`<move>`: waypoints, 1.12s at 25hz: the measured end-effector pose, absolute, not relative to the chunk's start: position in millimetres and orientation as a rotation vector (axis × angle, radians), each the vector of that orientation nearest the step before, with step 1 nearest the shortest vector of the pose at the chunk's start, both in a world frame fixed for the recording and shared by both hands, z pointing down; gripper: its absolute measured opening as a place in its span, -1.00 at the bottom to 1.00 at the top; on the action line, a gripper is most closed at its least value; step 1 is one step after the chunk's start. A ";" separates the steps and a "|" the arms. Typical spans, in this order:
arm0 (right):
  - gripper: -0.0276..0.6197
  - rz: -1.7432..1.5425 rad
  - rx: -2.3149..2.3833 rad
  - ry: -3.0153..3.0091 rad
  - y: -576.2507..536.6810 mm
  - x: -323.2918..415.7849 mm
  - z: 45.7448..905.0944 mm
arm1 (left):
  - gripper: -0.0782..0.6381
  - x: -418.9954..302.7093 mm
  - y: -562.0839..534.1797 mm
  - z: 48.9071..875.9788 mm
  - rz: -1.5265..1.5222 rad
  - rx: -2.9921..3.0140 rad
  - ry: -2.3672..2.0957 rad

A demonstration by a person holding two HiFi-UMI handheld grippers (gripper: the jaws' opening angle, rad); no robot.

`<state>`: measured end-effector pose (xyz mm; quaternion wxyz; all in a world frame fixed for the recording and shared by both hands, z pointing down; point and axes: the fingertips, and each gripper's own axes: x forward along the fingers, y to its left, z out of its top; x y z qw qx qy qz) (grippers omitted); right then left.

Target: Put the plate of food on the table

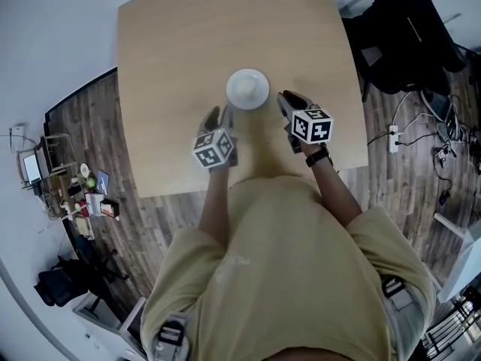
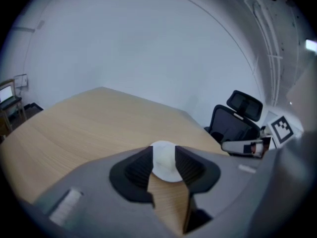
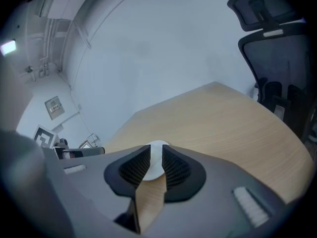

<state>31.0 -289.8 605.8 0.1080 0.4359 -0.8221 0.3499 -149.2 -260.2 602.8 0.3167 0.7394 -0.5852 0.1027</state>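
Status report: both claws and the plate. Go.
Left claw open, empty. Right claw open, empty. Plate down on table, just ahead between both claws, neither gripping it. Nothing in the way.

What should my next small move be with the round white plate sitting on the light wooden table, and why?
Probably pull both grippers back toward you. The round white plate already rests on the light wooden table, and the left gripper and right gripper have jaws apart, pressing on nothing.
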 end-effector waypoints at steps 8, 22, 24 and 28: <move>-0.85 0.639 1.282 -2.513 -237.3 38.0 552.0 | -0.56 -129.7 -217.0 541.3 0.260 2.118 -1.684; -0.90 0.339 1.437 -2.596 -174.9 61.3 485.2 | -0.78 -120.1 -135.3 483.6 0.179 2.227 -1.876; -0.90 0.296 1.459 -2.592 -168.3 71.2 480.1 | -0.78 -117.5 -124.8 482.4 0.177 2.225 -1.902; -0.90 0.294 1.502 -2.581 -154.8 89.8 478.2 | -0.78 -110.9 -107.9 476.3 0.152 2.228 -1.934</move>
